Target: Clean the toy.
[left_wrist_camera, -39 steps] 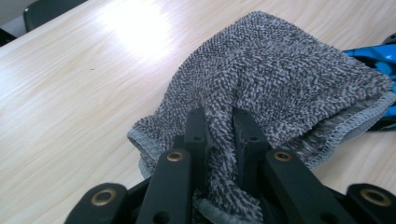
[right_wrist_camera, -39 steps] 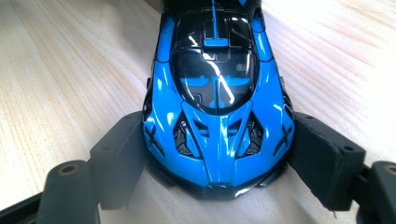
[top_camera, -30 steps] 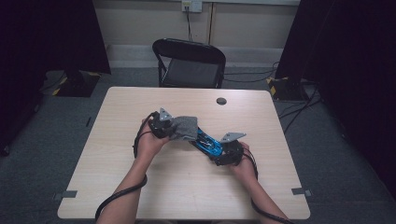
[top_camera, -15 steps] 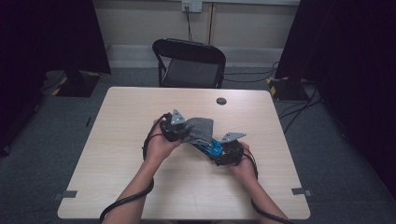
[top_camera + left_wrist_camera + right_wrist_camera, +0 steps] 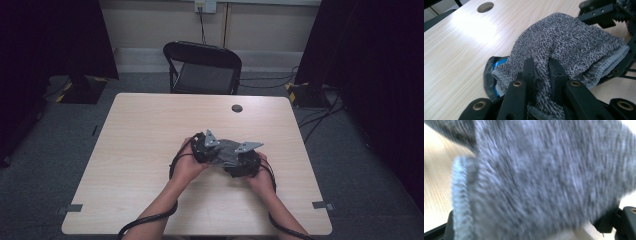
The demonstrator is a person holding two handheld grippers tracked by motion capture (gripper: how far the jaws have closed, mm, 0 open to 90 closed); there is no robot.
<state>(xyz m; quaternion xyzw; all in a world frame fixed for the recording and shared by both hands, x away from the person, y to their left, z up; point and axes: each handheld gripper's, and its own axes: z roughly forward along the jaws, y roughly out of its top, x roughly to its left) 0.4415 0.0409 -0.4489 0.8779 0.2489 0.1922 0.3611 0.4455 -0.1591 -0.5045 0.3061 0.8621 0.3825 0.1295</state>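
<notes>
Since a second ago, the left gripper has slid across the pale wood surface toward the right gripper, bunching the grey cloth between them. Behind stand a black folding chair and dark curtains. Left jaws pinch the nubby, hemmed cloth; the right gripper's state I cannot tell.

Grey speckled cloth; pale woodgrain table; black chair
</notes>
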